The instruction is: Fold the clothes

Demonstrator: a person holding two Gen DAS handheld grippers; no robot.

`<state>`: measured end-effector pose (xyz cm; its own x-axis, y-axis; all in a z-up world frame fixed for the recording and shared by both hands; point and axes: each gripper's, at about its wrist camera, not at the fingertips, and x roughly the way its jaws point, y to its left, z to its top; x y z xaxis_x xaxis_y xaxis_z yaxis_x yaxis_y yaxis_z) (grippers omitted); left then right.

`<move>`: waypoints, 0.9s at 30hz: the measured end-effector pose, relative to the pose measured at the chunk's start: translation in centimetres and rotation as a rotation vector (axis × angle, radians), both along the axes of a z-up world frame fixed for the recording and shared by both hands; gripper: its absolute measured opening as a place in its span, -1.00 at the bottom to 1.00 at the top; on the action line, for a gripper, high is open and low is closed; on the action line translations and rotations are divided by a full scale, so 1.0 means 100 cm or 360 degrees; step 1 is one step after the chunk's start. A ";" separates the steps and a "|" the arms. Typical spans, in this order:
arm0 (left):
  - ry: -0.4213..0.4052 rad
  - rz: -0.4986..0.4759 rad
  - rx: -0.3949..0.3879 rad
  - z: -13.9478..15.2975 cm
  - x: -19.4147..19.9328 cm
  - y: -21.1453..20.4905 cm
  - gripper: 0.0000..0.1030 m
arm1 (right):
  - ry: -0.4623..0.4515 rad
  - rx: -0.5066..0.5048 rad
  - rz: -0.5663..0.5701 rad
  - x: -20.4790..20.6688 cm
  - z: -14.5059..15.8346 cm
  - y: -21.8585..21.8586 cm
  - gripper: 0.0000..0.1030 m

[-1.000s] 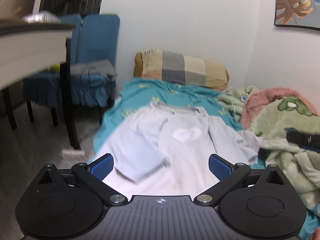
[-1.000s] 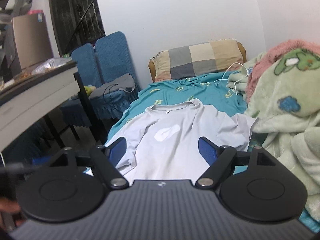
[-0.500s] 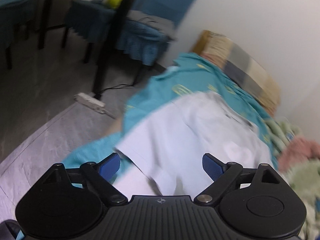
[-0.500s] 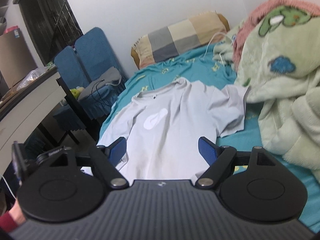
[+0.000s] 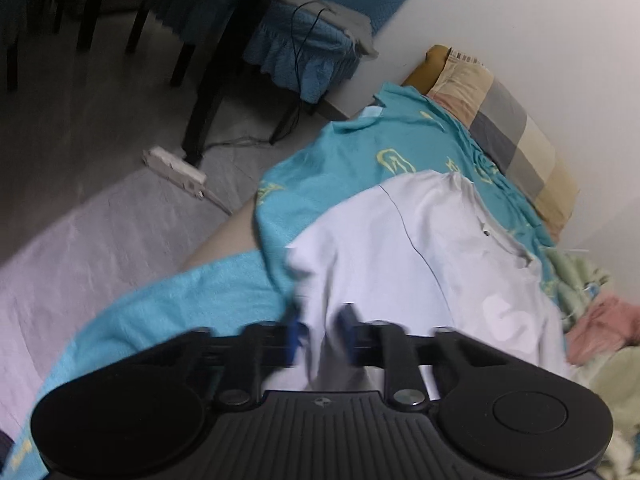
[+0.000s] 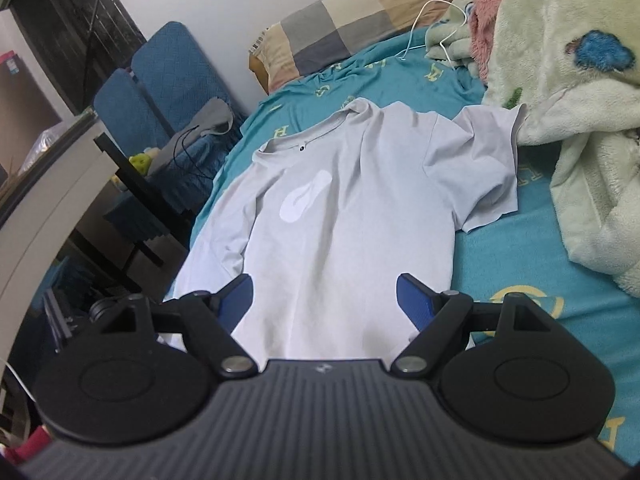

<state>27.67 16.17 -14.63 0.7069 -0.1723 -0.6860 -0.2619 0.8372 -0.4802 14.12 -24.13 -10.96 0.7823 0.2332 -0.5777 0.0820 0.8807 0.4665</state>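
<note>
A pale grey T-shirt [image 6: 340, 208] lies spread front-up on the bed, over a teal sheet [image 6: 520, 232], its collar toward the checked pillow [image 6: 344, 20] at the head. Its far sleeve is rumpled against a green fleece blanket [image 6: 568, 92] heaped along the right side.

The left gripper [image 5: 320, 340] is tipped down and rolled sideways at the bed's left edge, so the floor and a white power strip [image 5: 176, 168] slant across its view. Its blue pads [image 5: 347, 334] are drawn close with a fold of the T-shirt's near sleeve or side hem between them; the picture is blurred there, so whether the pinch is firm cannot be told.

The right gripper [image 6: 324, 300] is held low and level over the T-shirt's bottom hem, pointing up the bed toward the pillow. Its fingers [image 6: 414, 300] stand wide apart, with the shirt's lower body showing between them and nothing gripped.
</note>
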 end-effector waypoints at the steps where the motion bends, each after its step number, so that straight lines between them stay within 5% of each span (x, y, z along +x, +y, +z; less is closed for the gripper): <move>1: -0.0011 0.0016 -0.0001 0.002 0.002 0.001 -0.87 | -0.0001 -0.0008 -0.0005 -0.001 0.000 0.000 0.56; 6: -0.0100 0.0118 -0.0099 0.039 0.014 0.015 -0.91 | -0.0006 -0.0032 -0.0041 -0.004 0.002 -0.003 0.56; 11: -0.0232 0.0109 0.0181 0.099 0.055 0.034 -0.92 | -0.0003 -0.0061 -0.0050 0.002 0.001 -0.003 0.56; 21: -0.0078 0.0300 0.0779 0.094 0.166 0.059 -0.91 | -0.0020 -0.0184 -0.0085 0.027 -0.007 -0.007 0.56; 24: -0.0063 0.0273 0.0772 0.075 0.169 0.052 -0.86 | -0.0036 -0.0248 -0.0076 0.034 -0.009 -0.006 0.55; 27: -0.0073 0.0244 0.0726 0.065 0.159 0.047 -0.44 | -0.0058 -0.0292 -0.0078 0.037 -0.008 -0.007 0.55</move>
